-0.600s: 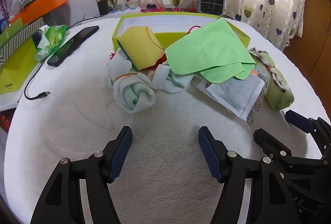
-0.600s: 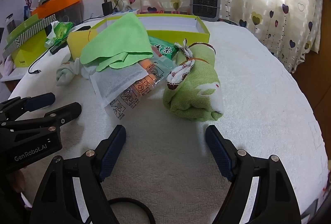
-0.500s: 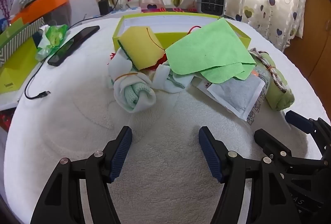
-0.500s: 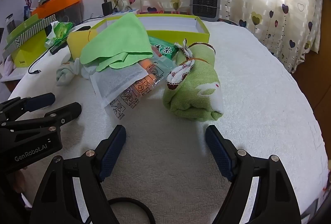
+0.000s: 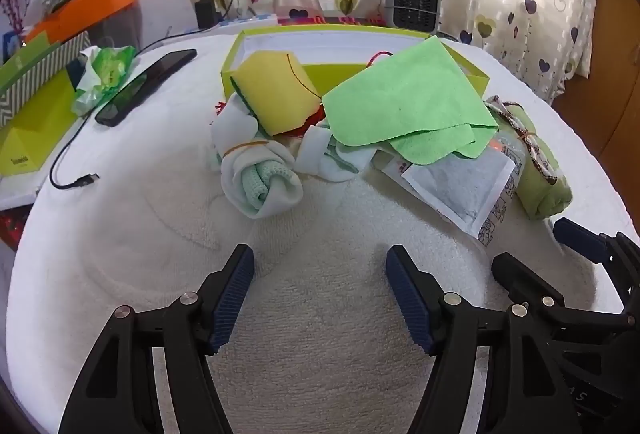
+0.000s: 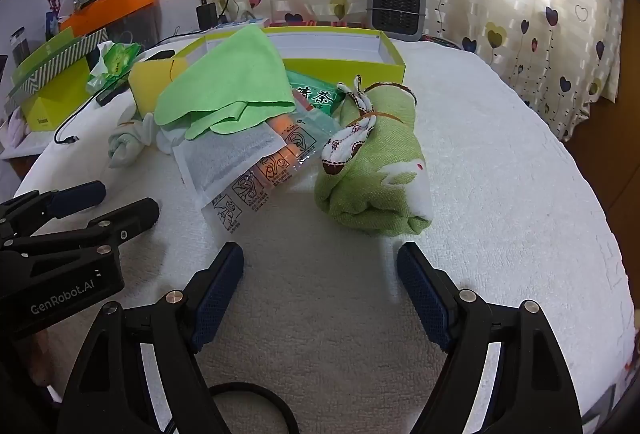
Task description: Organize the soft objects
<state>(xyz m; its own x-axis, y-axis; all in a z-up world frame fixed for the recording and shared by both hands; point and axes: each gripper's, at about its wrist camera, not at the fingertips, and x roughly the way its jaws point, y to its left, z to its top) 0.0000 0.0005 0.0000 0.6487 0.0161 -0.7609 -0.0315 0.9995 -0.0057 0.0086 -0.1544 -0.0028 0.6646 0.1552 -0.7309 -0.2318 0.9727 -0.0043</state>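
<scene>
Left gripper [image 5: 320, 262]: lower centre of the left wrist view, jaws spread wide, nothing between them, over bare towel.
Right gripper [image 6: 320, 258]: lower centre of the right wrist view, jaws spread wide, nothing between them; the roll's near end lies just beyond the right fingertip, apart from it.
Towel [image 5: 320, 334]: white terry cover across the whole table, bearing all items.
Box [image 5: 476, 71]: yellow-green, open, upper centre of the left view, behind the pile.
Sponge [image 5: 276, 89]: yellow, tilted, leaning against the box front, upper centre-left.
Cloth [image 5: 404, 101]: bright green, draped on top of the pile, centre right of the left view; partly covers the sachet.
Socks [image 5: 260, 173]: pale green-white bundle with a rubber band, centre of the left view, just below the sponge.
Sachet [image 5: 460, 185]: white with grey filling, on a printed clear packet, right of centre.
Roll [image 6: 376, 161]: green fabric, tied with a patterned cord, centre of the right view, just beside the packet.
Tea pack [image 6: 316, 95]: green, between cloth and roll, partly hidden.
Phone [image 5: 148, 85]: black, upper left of the left view, well apart from the pile.
Heater [image 5: 414, 5]: grey, top centre, behind the box.
</scene>
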